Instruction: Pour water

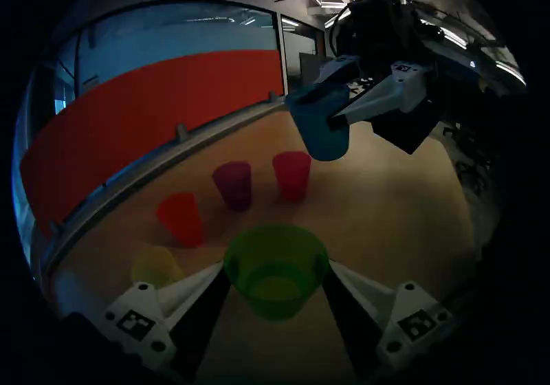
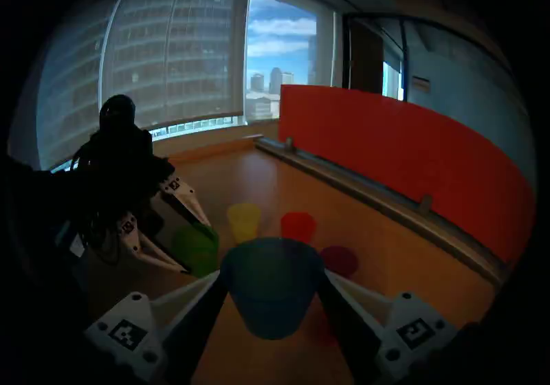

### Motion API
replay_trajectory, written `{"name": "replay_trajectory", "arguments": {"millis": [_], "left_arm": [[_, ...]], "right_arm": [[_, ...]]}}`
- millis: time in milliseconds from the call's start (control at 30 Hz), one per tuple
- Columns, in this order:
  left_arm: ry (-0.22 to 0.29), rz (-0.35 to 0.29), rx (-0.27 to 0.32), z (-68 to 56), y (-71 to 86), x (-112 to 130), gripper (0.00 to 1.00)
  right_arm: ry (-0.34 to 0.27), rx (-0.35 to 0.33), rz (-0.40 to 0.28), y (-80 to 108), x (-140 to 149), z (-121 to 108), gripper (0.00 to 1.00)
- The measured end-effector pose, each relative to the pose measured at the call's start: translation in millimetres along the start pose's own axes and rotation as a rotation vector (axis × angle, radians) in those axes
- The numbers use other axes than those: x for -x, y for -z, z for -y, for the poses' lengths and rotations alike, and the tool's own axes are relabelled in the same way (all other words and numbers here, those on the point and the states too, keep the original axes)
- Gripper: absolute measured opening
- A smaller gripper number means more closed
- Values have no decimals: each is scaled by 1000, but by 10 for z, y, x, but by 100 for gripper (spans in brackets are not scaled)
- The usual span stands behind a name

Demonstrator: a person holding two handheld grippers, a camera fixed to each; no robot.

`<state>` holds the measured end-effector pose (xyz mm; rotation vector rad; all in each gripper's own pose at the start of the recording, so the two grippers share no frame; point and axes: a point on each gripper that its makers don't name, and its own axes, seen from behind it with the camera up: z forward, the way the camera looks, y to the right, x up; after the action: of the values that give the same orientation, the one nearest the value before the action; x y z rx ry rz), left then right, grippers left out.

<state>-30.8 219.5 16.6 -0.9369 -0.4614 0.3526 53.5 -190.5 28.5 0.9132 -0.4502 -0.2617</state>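
A translucent green cup (image 1: 276, 295) sits between the fingers of my left gripper (image 1: 275, 273), which is shut on it just above the wooden table (image 1: 385, 199). My right gripper (image 1: 333, 100) is shut on a blue cup (image 1: 320, 132), held slightly tilted in the air beyond and to the right of the green cup. In the right gripper view the blue cup (image 2: 272, 295) is clamped in my right gripper (image 2: 272, 280), and my left gripper (image 2: 195, 246) holds the green cup (image 2: 198, 251) at the left. I cannot tell whether either cup holds water.
Several cups stand on the table: yellow (image 1: 157, 267), orange-red (image 1: 181, 218), purple (image 1: 234, 185) and red (image 1: 292, 175). A metal rail (image 1: 158, 158) and a red partition (image 1: 151, 103) border the table's far side. A window (image 2: 179, 62) is behind the left gripper.
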Motion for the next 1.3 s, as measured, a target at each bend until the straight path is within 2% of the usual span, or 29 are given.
{"name": "replay_trajectory", "arguments": {"millis": [167, 300, 600, 1300], "left_arm": [[8, 57, 19, 6, -78, 200, 86], [14, 78, 22, 32, -124, 294, 86], [56, 81, 14, 118, -168, 419, 86], [113, 70, 25, 172, -157, 564, 87]], "right_arm": [[11, -11, 43, -93, 205, 45, 90], [8, -18, 62, -150, 311, 72, 90], [0, -21, 86, -201, 449, 76, 90], [-5, -27, 119, -324, 577, 119, 90]]}}
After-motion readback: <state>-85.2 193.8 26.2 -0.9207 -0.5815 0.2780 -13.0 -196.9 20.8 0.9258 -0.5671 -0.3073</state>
